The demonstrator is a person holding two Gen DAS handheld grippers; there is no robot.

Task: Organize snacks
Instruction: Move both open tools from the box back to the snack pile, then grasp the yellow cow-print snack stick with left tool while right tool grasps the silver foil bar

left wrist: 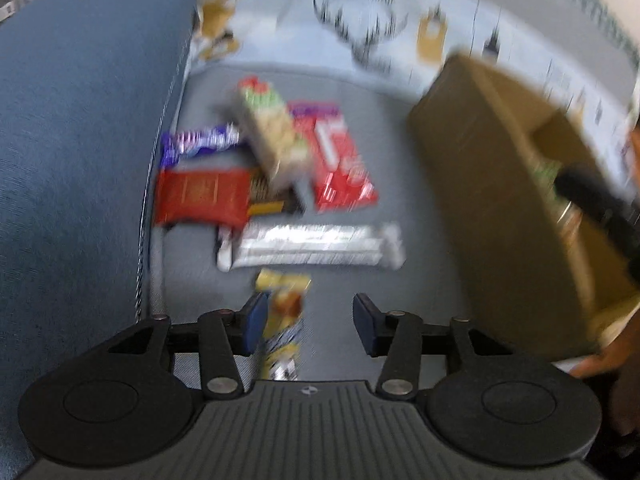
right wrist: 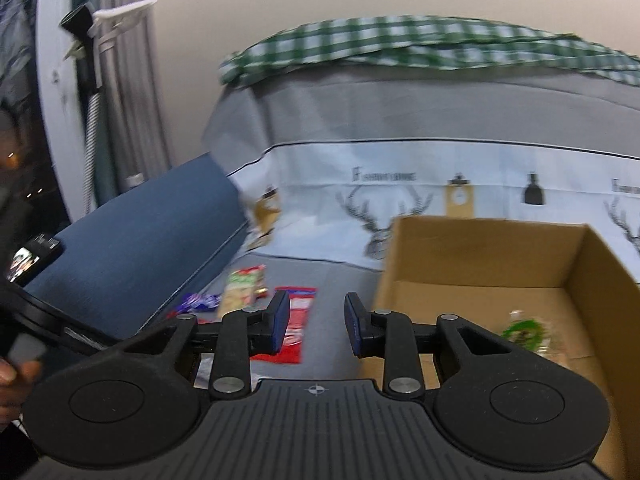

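Snacks lie scattered on the sofa seat at 12 o'clock of our left gripper, both it and the right gripper open and empty, so we judge the next move is closing on the yellow packet for the cardboard box.

A: Colours around the brown cardboard box?
B: Beside it, 2 red packets, a silver wrapper, a purple one, a yellow one.
A: Behind it?
B: White cloth with grey antlered deer heads; green-white check fabric above.
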